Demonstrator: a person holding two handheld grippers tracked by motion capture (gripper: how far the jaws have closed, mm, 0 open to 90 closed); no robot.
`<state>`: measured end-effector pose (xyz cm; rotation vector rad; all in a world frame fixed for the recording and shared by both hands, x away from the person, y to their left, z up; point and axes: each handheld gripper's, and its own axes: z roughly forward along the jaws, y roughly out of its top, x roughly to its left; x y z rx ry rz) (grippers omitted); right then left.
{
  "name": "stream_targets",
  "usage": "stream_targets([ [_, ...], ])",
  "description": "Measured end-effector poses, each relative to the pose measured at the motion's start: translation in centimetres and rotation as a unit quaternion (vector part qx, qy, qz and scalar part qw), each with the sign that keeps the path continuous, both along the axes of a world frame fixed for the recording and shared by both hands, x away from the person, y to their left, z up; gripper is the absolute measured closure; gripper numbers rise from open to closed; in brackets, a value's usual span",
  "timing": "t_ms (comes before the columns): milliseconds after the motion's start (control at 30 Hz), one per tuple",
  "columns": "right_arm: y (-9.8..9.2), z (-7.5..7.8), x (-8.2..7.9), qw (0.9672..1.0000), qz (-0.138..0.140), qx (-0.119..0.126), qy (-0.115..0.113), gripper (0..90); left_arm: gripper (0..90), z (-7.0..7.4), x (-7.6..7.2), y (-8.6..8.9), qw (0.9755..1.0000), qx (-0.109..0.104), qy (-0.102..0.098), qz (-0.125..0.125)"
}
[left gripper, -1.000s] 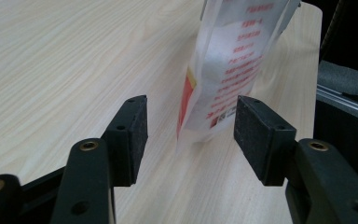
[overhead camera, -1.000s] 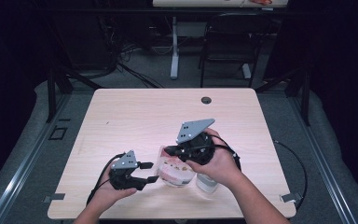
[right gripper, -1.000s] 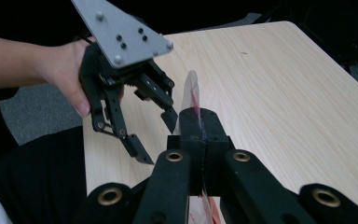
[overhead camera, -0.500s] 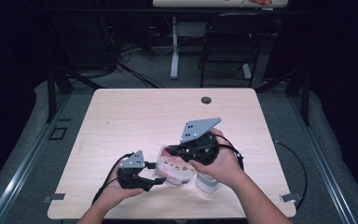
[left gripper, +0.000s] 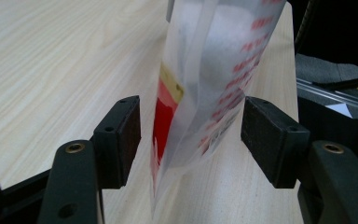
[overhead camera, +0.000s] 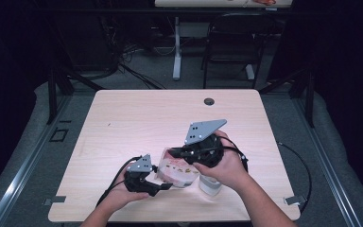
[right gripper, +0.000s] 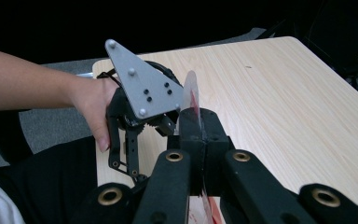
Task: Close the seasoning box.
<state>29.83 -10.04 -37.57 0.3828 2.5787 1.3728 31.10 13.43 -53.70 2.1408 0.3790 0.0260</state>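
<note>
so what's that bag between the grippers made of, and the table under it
The bag looks like thin, frosted, translucent plastic film: light passes through it, it creases, and red print sits on its surface. The table looks like pale wood-grain laminate with a matte finish; fine grain lines show, though solid wood can't be ruled out.

this looks like a lab or a recording room set up for tests, not a home. a plain light wooden table (overhead camera: 137,118) with a cable hole (overhead camera: 209,101) stands on grey carpet (overhead camera: 146,71), ringed by dark curtains (overhead camera: 9,71) and black stand legs (overhead camera: 56,87). loose cables (overhead camera: 123,66) lie on the floor behind it, next to the white leg of another desk (overhead camera: 177,52) and a black chair (overhead camera: 229,47).
</note>
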Motion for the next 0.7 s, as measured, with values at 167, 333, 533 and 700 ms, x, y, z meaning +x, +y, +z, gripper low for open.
stream_targets([
  [167, -0.04, 0.12, -0.14, 1.0, 0.003, 0.004, 0.0, 90.0, 38.2, -0.46, 0.11, -0.26, 0.9999, 0.007, 0.005, -0.007],
  [333, -0.03, 0.25, -0.26, 1.0, 0.006, 0.007, -0.001, 90.0, 41.2, -0.85, 0.14, -0.44, 0.9997, 0.014, 0.009, -0.016],
  [533, -0.01, 0.2, -0.25, 1.0, 0.006, 0.006, -0.001, 90.0, 46.8, -0.96, 0.12, -0.47, 0.9995, 0.014, 0.02, -0.021],
  [700, -0.02, 0.17, -0.26, 0.9999, 0.009, 0.01, 0.0, 90.0, 52.6, -0.78, 0.19, -0.23, 0.9995, 0.014, 0.022, -0.019],
])
